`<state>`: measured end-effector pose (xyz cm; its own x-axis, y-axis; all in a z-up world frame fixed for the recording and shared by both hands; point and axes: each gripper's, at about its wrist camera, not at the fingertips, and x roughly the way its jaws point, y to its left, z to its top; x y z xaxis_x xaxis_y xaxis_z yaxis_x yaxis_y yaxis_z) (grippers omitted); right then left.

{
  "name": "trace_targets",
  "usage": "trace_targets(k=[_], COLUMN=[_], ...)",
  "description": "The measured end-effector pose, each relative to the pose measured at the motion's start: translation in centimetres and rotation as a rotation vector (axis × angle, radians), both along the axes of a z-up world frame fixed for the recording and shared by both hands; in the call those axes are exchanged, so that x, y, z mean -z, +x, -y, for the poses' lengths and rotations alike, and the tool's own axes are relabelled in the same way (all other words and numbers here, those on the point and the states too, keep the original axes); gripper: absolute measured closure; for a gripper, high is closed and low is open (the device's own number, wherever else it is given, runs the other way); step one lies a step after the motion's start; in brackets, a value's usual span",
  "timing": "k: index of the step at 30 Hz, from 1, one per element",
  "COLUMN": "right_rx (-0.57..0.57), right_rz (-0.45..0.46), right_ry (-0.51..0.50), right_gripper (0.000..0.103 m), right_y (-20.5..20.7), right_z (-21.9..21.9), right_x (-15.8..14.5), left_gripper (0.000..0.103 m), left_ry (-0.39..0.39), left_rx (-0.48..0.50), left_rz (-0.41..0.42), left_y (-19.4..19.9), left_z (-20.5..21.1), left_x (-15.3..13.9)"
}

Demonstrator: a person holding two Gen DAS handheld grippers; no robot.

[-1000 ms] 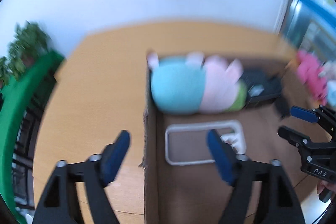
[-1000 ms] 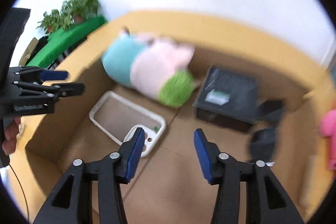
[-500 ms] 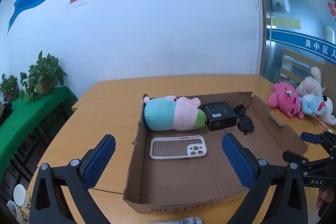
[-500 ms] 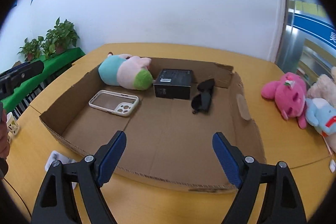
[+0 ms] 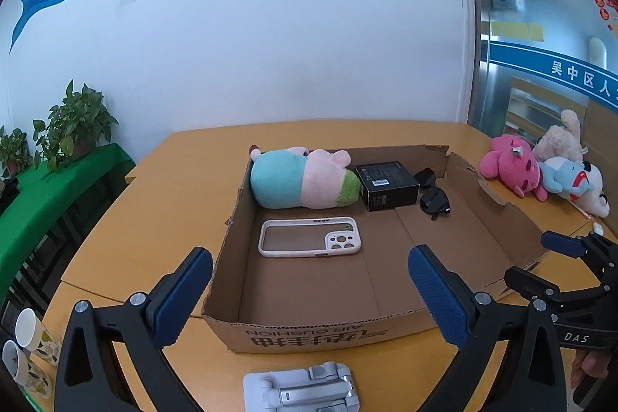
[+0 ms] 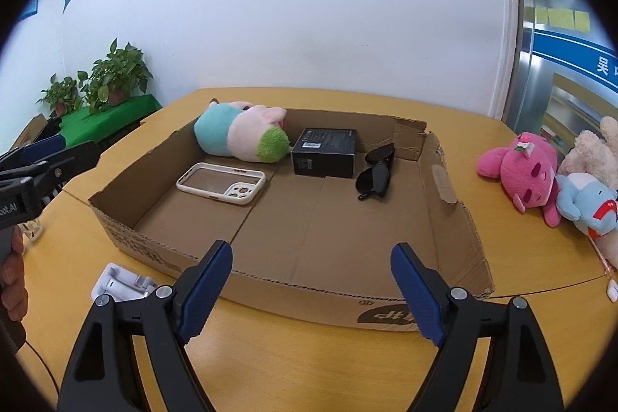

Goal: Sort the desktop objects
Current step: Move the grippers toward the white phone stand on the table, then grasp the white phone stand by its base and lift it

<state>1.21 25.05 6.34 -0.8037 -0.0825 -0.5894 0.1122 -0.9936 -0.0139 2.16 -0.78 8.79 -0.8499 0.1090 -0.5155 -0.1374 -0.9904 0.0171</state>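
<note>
A shallow cardboard box [image 5: 309, 334] [image 6: 270, 300] lies on the wooden table. It holds a teal-pink plush [image 5: 301, 178] [image 6: 241, 136], a white phone case [image 5: 309, 236] [image 6: 222, 182], a black box [image 5: 386, 186] [image 6: 324, 157] and black sunglasses [image 5: 434, 199] [image 6: 374, 174]. My left gripper [image 5: 309, 292] is open and empty, held back before the box's near wall. My right gripper [image 6: 311, 290] is open and empty, also before the near wall. A white folded phone stand [image 5: 305, 390] [image 6: 121, 284] lies on the table in front of the box.
Pink, blue and cream plush toys [image 5: 540, 172] [image 6: 540, 176] lie on the table right of the box. Paper cups [image 5: 23, 346] stand at the table's left edge. A green bench with potted plants [image 5: 58, 141] stands to the left.
Both grippers have pulled back and up out of the box and opened wider. The phone stand in front of the box has come into view.
</note>
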Motion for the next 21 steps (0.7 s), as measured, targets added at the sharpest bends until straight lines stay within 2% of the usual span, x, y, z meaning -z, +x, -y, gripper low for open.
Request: trace_targets(k=[3,5,10,13,18,19,20,21], right_rx=[-0.037,-0.093,-0.294,-0.364,-0.408,-0.408,-0.404,-0.407], right_rz=[0.033,0.080,0.176,0.246,0.324,0.339,0.312,0.317], right_ry=[-0.019,-0.072,-0.129,-0.175,-0.155,-0.159,-0.135,-0.121], right_gripper=[0.019,0.019,0.019,0.019,0.021,0.021,0.021,0.021], right_y=[0.4,0.4,0.3,-0.4,-1.9,-2.2,-2.1,-2.2], right_z=[0.9,2.0,7.7,10.6,13.6,13.9,14.2,14.3], right_x=[0.4,1.1,4.2,6.5,10.1,10.6,10.6,10.6], left_gripper=[0.000,0.000,0.001,0.001,0.001,0.002,0.004,0.008], left_ry=[0.037,0.072,0.078,0.081,0.063,0.062,0.059,0.058], left_rx=[-0.003,0.002,-0.042,-0.060,-0.059,-0.059,-0.065,-0.066], left_rz=[0.064,0.120,0.212,0.283,0.371,0.387,0.400,0.414], left_y=[-0.1,0.0,0.8,0.9,0.8,0.7,0.6,0.6], left_z=[1.3,2.7,6.1,7.5,8.4,8.5,8.6,8.7], left_x=[1.0,2.0,5.3,7.8,11.4,12.1,12.7,13.2])
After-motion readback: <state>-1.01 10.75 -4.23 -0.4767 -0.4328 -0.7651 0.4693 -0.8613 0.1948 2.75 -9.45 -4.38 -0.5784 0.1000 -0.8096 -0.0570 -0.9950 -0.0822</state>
